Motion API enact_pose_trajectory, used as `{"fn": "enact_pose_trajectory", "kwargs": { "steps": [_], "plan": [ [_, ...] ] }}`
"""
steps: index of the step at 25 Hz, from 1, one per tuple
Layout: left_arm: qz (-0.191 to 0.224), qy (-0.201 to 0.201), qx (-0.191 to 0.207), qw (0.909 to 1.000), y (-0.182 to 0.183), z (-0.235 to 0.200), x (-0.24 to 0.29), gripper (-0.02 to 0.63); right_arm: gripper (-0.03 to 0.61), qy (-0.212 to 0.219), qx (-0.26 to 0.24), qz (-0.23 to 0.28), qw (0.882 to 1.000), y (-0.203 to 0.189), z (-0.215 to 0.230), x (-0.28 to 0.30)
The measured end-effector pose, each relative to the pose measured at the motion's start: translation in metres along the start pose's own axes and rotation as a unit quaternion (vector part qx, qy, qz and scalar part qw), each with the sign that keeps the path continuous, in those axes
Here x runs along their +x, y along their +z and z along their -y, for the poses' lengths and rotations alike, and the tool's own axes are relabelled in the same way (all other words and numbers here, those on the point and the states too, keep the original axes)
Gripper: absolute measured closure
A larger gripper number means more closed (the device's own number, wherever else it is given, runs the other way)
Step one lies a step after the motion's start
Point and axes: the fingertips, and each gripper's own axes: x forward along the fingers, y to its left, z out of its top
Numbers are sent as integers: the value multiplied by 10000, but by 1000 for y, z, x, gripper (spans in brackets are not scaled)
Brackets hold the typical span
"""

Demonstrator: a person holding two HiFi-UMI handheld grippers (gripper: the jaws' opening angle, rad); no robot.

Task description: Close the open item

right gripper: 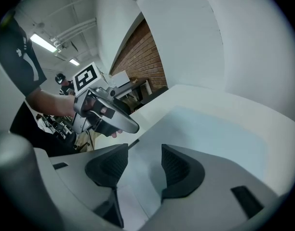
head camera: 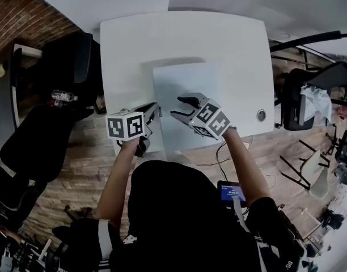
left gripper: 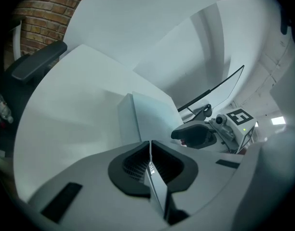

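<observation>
A thin pale-blue folder [head camera: 187,89] lies on the white table [head camera: 128,44], in front of both grippers. My left gripper [head camera: 155,110] is at the folder's left edge. In the left gripper view its jaws [left gripper: 150,150] are shut on a thin white sheet edge [left gripper: 154,179], and the folder's cover [left gripper: 150,114] stands raised just beyond. My right gripper [head camera: 181,107] hovers over the folder's near part, a little right of the left one. In the right gripper view the right gripper [right gripper: 142,162] is open with only the folder's flat surface [right gripper: 205,129] showing below the gap.
Black chairs [head camera: 63,61] stand left of the table, with a water bottle [head camera: 63,97] by them. A round metal grommet [head camera: 261,115] sits near the table's right edge. More chairs [head camera: 309,95] stand to the right. A small lit screen [head camera: 231,192] hangs near my right arm.
</observation>
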Motion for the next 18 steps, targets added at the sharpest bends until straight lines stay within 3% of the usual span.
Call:
{"fn": "enact_pose_trajectory", "kwargs": {
  "steps": [2,5,9,18],
  "plan": [
    [-17,-44,47,10000,6,2,-1,591,338,-46,-6,13,10000,4,0,-2],
    [35,-73,97,9999,16,4,-4,594,419,-136,-31,20,9999,15,0,-6],
    [243,-107,255,9993,33,11,-14,597,462,-296,27,150,9994,28,10,-17],
    [976,-175,1008,9899,78,23,-42,600,529,-877,95,859,9924,69,31,-40]
  ]
}}
